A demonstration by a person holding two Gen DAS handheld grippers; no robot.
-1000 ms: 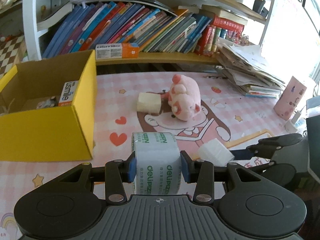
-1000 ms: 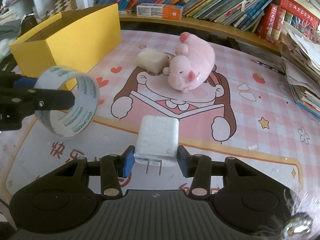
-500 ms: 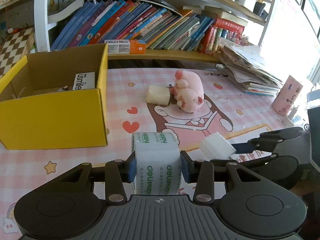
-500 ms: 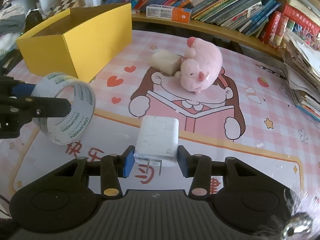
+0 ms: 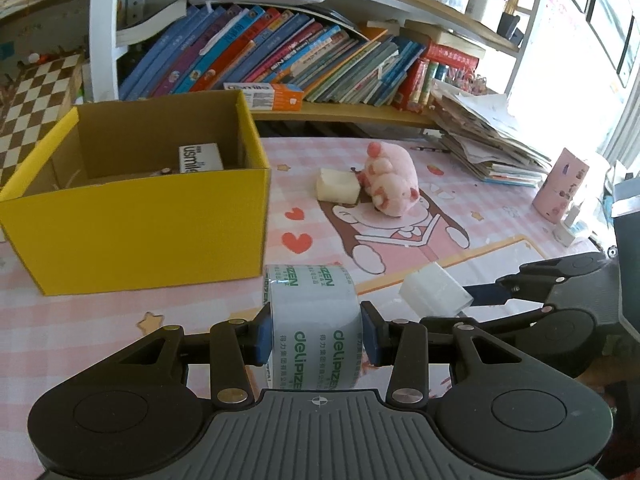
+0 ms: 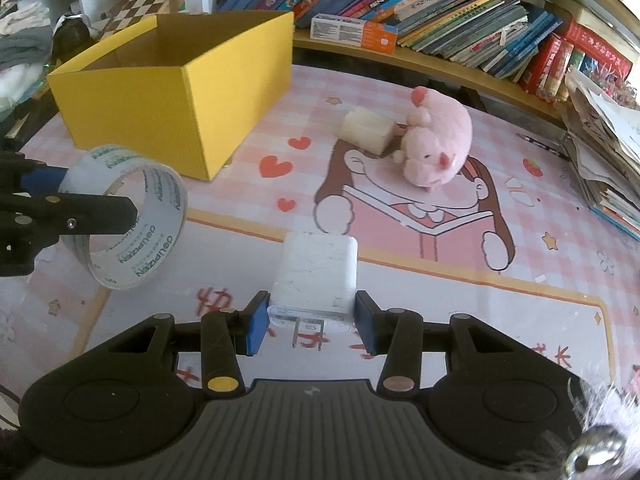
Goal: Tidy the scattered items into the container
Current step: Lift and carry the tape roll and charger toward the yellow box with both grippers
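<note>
My left gripper (image 5: 316, 334) is shut on a clear tape roll (image 5: 314, 320) with green print, held above the mat; the roll also shows in the right wrist view (image 6: 132, 220). My right gripper (image 6: 310, 320) is shut on a white plug charger (image 6: 316, 272), also seen in the left wrist view (image 5: 434, 294). The yellow cardboard box (image 5: 168, 232) stands open at the left and holds a white toothpaste carton (image 5: 200, 158). A pink plush pig (image 5: 390, 184) and a cream block (image 5: 336, 186) lie together on the pink mat.
A shelf of leaning books (image 5: 304, 60) with an orange-white carton (image 5: 262, 94) runs along the back. A stack of papers (image 5: 492, 148) and a pink cup (image 5: 560, 186) stand at the right. A chequered board (image 5: 28, 104) lies at the far left.
Both grippers have pulled back and risen with their loads. The box now appears farther off and more from above in both views, and I see deeper into it.
</note>
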